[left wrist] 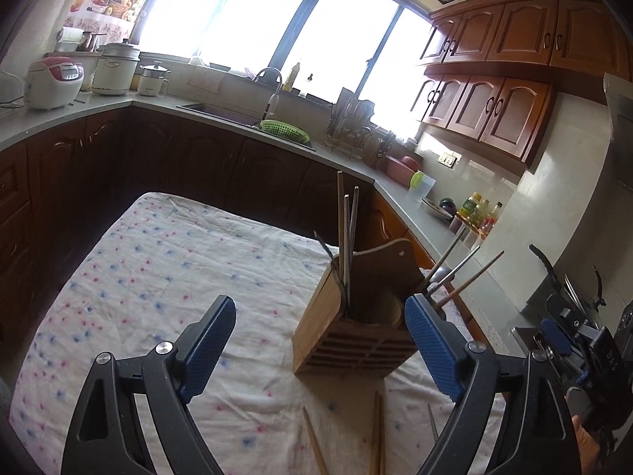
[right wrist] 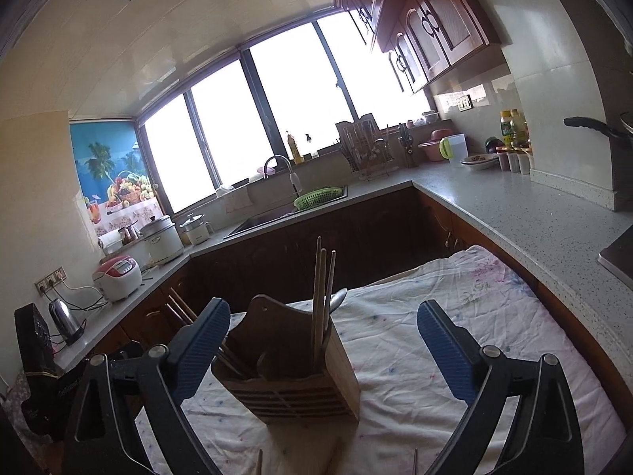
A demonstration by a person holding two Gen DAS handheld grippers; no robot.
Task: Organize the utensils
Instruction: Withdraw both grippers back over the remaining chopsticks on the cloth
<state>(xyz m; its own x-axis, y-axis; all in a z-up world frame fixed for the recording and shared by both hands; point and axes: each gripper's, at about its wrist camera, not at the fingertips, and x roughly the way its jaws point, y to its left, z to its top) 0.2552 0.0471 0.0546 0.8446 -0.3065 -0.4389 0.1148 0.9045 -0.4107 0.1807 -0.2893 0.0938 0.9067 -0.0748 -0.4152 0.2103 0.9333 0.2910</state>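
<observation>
A wooden slatted utensil holder (left wrist: 352, 332) stands on a table covered with a flowered cloth (left wrist: 158, 277). It holds several chopsticks (left wrist: 348, 229) and a spoon. It also shows in the right wrist view (right wrist: 292, 380) with upright chopsticks (right wrist: 322, 297). Loose wooden chopsticks (left wrist: 378, 435) lie on the cloth in front of the holder. My left gripper (left wrist: 320, 340) is open and empty, just in front of the holder. My right gripper (right wrist: 324, 344) is open and empty, with the holder between its fingers' line of sight; it appears at the right edge of the left wrist view (left wrist: 569, 340).
Kitchen counters wrap around the table, with dark cabinets below. A sink with a green basket (right wrist: 316, 198) is at the back. Rice cookers (left wrist: 53, 81) stand on the left counter. A dish rack (right wrist: 366, 146), bottles (right wrist: 512, 126) and a jug stand on the right counter.
</observation>
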